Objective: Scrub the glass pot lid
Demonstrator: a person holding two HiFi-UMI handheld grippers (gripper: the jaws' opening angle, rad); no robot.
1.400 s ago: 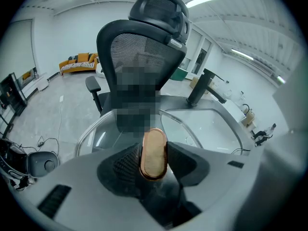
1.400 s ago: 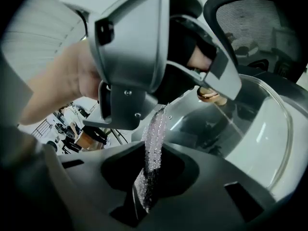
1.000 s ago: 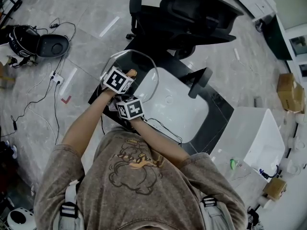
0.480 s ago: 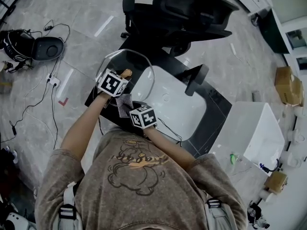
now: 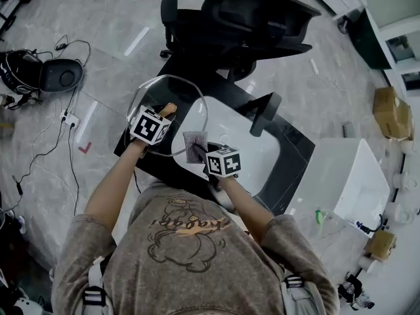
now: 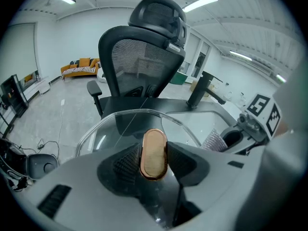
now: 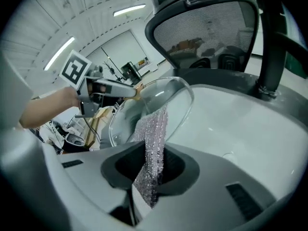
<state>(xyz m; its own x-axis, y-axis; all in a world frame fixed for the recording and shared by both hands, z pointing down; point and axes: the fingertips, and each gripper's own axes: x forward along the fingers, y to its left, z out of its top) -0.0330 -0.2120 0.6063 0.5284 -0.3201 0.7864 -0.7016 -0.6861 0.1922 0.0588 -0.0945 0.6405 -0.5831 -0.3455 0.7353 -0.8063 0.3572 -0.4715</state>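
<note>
The glass pot lid (image 5: 172, 94) stands on edge over the left end of the white sink (image 5: 252, 156). My left gripper (image 5: 159, 117) is shut on its copper-coloured knob (image 6: 154, 153), which sits upright between the jaws; the clear dome (image 6: 120, 126) spreads beyond it. My right gripper (image 5: 205, 155) is to the lid's right, shut on a silvery mesh scrub cloth (image 7: 153, 143). The cloth's (image 5: 195, 146) free end reaches up against the lid's (image 7: 154, 100) face near its lower right rim. The left gripper (image 7: 103, 88) shows behind the lid in the right gripper view.
A black faucet (image 5: 264, 113) stands at the sink's far side. A black office chair (image 5: 256, 18) is just beyond the counter. A white bin (image 5: 351, 189) sits to the right, cardboard boxes (image 5: 392, 113) further right. Cables and a headset (image 5: 39, 74) lie on the floor at left.
My right gripper has swung right with the cloth, from just below the left gripper out to the lid's right rim. The left gripper and lid have barely moved.
</note>
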